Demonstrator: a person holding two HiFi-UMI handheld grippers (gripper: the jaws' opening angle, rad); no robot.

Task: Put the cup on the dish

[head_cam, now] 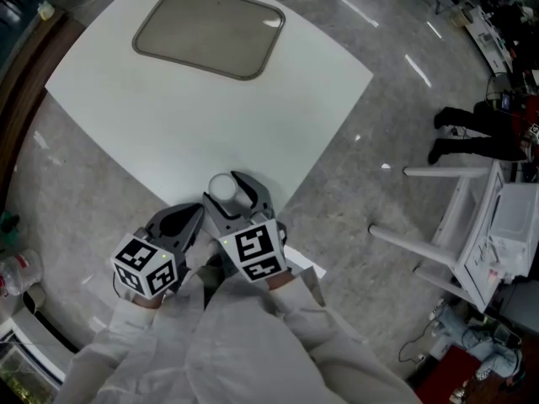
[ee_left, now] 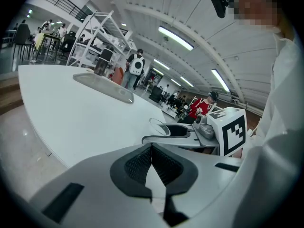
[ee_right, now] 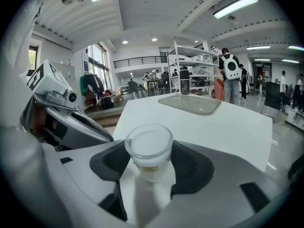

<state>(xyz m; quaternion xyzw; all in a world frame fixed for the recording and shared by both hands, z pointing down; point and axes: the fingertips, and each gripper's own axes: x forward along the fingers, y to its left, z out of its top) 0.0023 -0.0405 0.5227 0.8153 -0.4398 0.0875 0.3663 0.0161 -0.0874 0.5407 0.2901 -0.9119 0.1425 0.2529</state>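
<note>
Cup: a pale cup stands upright at the near corner of the white worktop, not on the dish.
Dish: a flat grey dish with rounded corners lies at the far side of the worktop, well apart from the cup.
Right gripper: the right gripper has its jaws spread wide around the cup, with the dark pads against the cup's sides.
Left gripper: the left gripper sits just beside the right one, over the worktop's edge; its jaws are pressed together at the tips with nothing between them.
</note>
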